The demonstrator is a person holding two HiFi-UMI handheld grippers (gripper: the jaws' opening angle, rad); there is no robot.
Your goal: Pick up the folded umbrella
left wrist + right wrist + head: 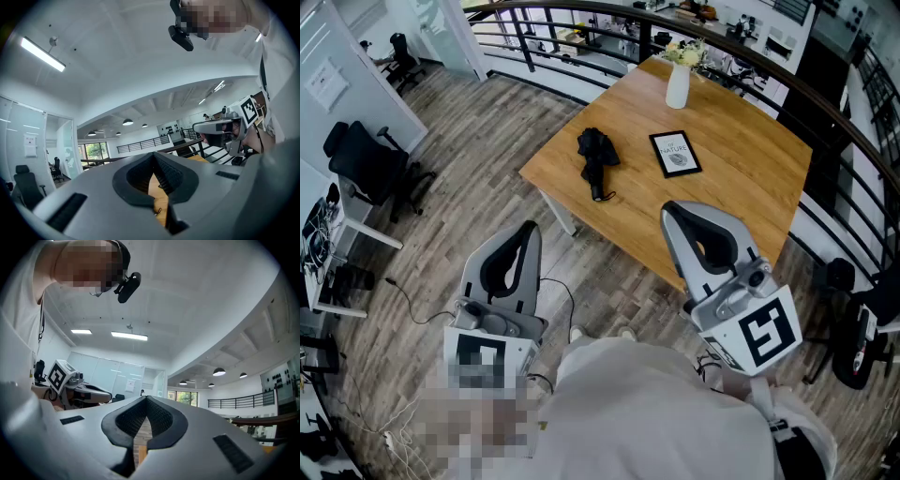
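Left gripper (153, 153), 2 jaws together, empty; right gripper (200, 127) beside.

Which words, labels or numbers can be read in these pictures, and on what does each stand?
"NATURE": on the framed picture lying on the wooden table; the smaller line above it is too small to read.
Sheet on the glass partition: too small to read.
Marker cube: a black and white pattern, no letters.
Folded umbrella: no print visible.
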